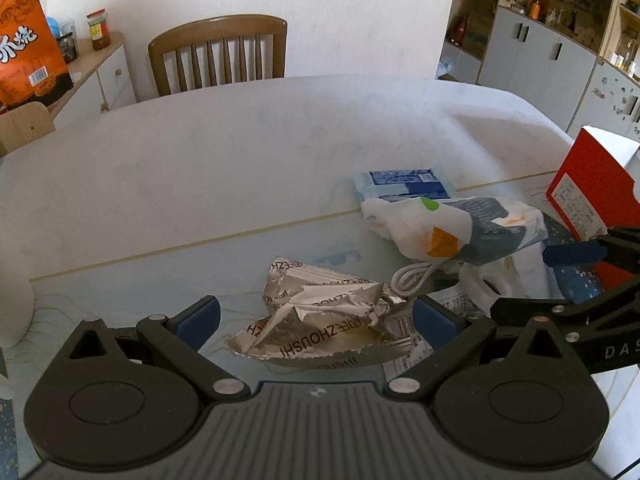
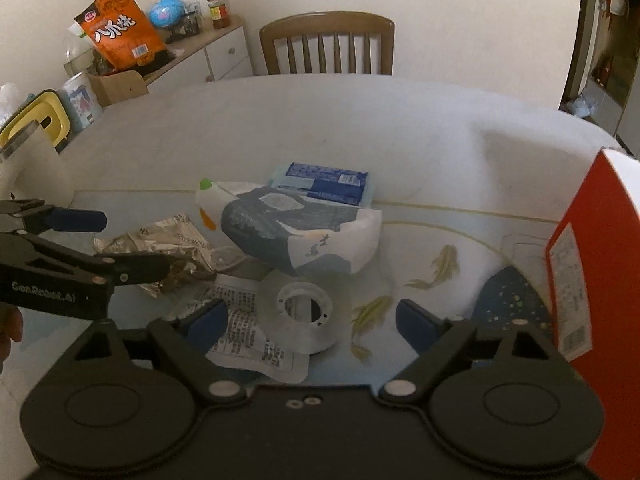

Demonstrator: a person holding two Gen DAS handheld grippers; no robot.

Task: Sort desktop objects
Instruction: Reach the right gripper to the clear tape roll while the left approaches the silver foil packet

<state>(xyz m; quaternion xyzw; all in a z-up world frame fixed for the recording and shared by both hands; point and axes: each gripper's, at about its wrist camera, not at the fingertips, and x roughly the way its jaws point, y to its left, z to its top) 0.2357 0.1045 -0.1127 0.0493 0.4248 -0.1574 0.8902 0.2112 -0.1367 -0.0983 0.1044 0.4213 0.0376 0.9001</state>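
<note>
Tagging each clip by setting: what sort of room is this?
Most likely a home dining area: a brown wooden slat-back chair at a white-covered table, with grey storage cabinets holding household items.

table (image 1: pixel 200 168) — foil wrapper (image 1: pixel 320 312), tape roll (image 2: pixel 304 316)

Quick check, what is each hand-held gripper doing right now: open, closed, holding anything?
Left hand-held gripper: open, holding nothing; crumpled silver foil wrapper lies between its fingers.
Right hand-held gripper: open, holding nothing; clear tape roll sits between its fingers.
</note>
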